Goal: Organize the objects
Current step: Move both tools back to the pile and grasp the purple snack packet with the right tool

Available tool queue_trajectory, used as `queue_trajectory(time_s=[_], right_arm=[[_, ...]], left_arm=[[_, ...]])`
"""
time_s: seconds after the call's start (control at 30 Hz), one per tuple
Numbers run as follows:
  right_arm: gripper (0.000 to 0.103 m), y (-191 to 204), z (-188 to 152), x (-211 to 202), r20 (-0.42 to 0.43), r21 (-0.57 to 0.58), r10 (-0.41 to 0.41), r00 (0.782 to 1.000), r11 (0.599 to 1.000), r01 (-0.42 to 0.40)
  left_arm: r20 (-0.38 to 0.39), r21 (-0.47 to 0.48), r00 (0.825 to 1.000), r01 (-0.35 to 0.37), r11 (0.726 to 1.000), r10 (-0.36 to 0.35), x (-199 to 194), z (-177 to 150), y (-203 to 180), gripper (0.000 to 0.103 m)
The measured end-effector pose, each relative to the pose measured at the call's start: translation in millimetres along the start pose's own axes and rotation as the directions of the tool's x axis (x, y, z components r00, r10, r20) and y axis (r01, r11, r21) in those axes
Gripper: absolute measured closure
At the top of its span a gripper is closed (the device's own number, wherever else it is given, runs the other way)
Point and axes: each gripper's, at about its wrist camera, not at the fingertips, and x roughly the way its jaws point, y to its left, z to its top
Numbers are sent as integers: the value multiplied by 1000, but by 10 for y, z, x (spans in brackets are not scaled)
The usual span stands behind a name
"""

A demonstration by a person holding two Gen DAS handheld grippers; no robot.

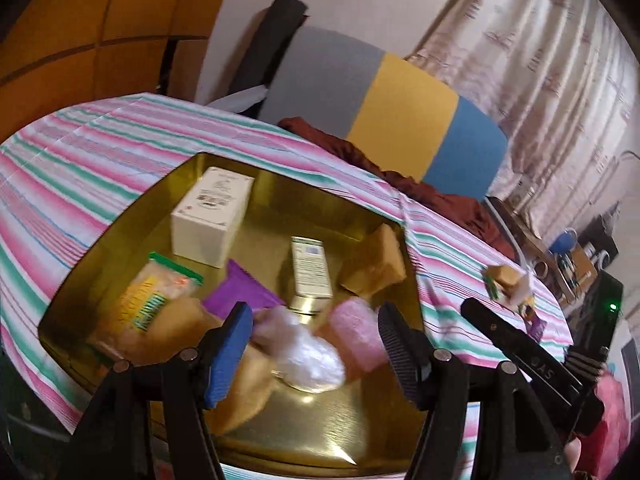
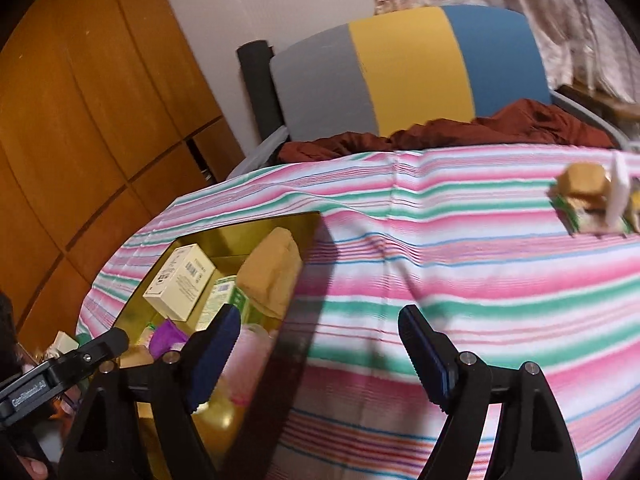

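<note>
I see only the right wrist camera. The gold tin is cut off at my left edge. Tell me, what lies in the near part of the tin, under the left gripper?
Observer: A crumpled clear plastic bag lies there, just beyond the open left gripper, which holds nothing.
Operator: Is anything beside that bag?
Observer: Yes, a pink packet to its right and a purple packet to its left, both inside the gold tin.
Operator: And the far left corner of the tin?
Observer: A white box stands upright there; in front of it lies a snack bag with a green strip.
</note>
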Motion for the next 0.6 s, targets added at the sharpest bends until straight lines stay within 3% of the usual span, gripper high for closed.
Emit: queue_trajectory(time_s=[0.3, 0.6], right_arm=[[21, -540, -154, -180, -21, 96, -65, 998, 993, 67], [21, -1115, -300, -416, -7, 129, -170, 985, 977, 170]], left_arm=[[-16, 101, 995, 105, 989, -103, -33, -233, -439, 36], [-89, 234, 982, 184, 955, -167, -19, -537, -1008, 36]])
